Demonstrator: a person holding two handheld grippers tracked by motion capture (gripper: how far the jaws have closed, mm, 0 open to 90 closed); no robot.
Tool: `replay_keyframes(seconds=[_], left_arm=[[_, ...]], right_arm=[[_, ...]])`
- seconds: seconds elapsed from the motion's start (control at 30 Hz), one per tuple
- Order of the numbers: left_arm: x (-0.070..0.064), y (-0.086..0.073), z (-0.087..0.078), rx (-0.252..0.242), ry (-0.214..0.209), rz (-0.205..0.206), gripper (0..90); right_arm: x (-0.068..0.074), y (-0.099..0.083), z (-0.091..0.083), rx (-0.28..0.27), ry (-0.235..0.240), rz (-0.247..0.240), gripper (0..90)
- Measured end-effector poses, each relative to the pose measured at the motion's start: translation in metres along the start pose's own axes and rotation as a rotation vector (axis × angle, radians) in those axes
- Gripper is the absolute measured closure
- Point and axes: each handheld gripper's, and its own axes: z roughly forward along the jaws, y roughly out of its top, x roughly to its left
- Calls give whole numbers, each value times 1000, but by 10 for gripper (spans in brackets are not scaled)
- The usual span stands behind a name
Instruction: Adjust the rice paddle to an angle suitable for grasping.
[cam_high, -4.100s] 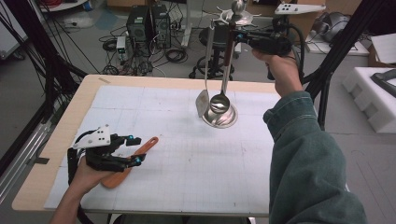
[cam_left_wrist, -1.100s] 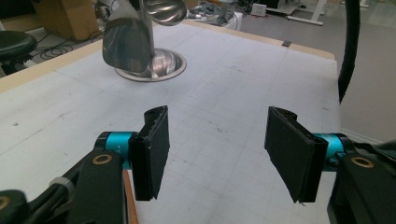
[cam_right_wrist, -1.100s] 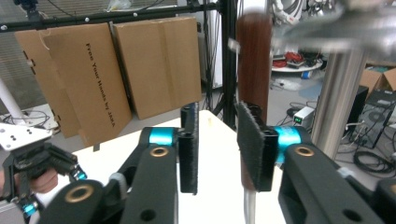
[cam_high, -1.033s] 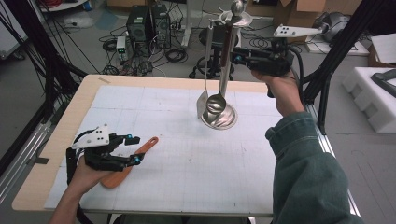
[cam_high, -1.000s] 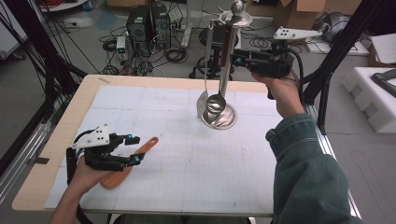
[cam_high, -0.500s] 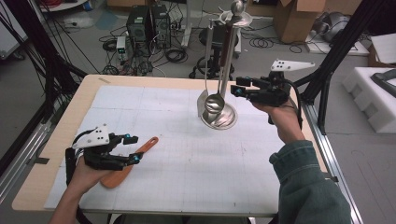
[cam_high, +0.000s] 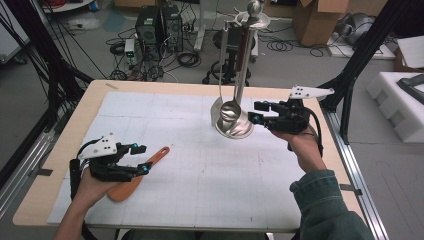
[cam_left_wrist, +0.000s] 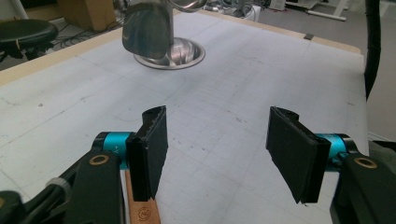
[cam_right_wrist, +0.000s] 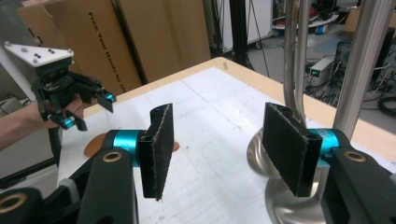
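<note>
On the tabletop (cam_high: 200, 200) stands a shiny metal stand (cam_high: 244, 75) with a round base. A silver ladle (cam_high: 229, 107) hangs from its top, and the scoop sits low, just over the base. The right tool (cam_high: 260, 114) is just beside the base, wide open and holding nothing. The ladle's thin handle and the stand's pole rise right behind its far jaw. Far away at the near left, the left tool (cam_high: 141, 159) is open and empty too. A wooden spatula (cam_high: 135, 177) lies flat under it, partly hidden by the hand. Boxes and cables sit on the floor behind.
</note>
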Motion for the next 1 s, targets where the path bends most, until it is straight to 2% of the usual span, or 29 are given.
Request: replay_keyframes(seconds=[0.6, 1.0], left_arm=[[3, -3, -1, 5, 22, -6, 374], [6, -7, -3, 1, 41, -11, 357]], right_arm=[[2, -46, -7, 8, -2, 42, 400], [5, -69, -5, 46, -11, 55, 382]])
